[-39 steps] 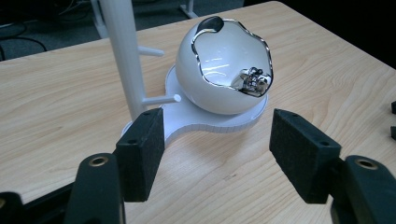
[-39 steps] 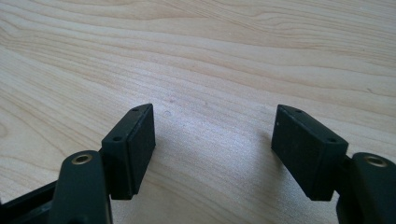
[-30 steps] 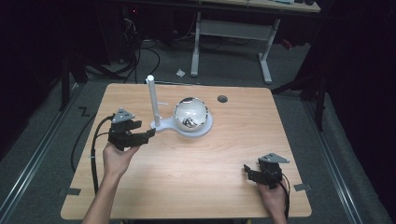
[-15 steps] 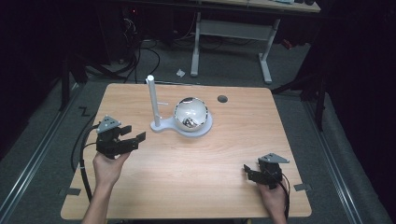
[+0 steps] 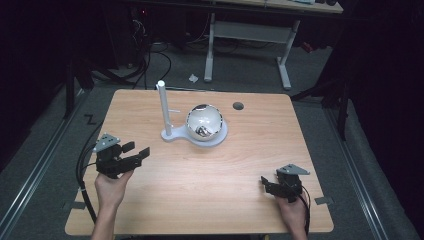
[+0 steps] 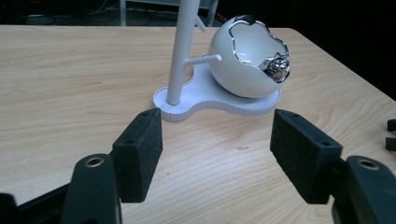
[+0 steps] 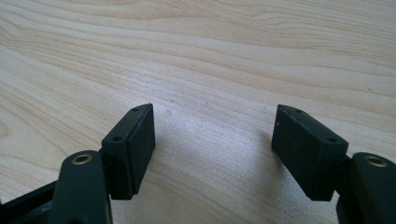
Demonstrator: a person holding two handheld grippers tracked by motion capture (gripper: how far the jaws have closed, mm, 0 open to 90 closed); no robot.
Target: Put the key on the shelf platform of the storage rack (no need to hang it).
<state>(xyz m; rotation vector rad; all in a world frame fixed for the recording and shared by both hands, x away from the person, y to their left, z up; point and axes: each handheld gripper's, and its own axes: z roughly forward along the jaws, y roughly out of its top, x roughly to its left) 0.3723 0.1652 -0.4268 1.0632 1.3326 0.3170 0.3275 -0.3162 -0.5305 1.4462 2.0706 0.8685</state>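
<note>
Wooden counter [image 5: 200,175] with one white stand, and both grippers held back from it, empty.

White and glossy, the egg-shaped bowl [image 5: 204,121] sits on the round end of a flat white base [image 5: 219,138] toward the far middle of the counter, with a slim upright post [image 5: 164,107] rising from the base's narrower end just beside it; the bowl's ragged, silver-rimmed opening holds something shiny (a small metallic piece, as far as the left gripper view lets me judge). The left gripper [image 5: 135,151] hovers near the counter's left edge, aimed at the stand, its fingers [image 6: 138,154] spread wide with nothing between them, likely lined up for an approach. The right gripper [image 5: 265,185] rests low at the near right corner, well apart from the stand, fingers [image 7: 130,147] likewise apart over bare wood, seemingly parked.
</note>
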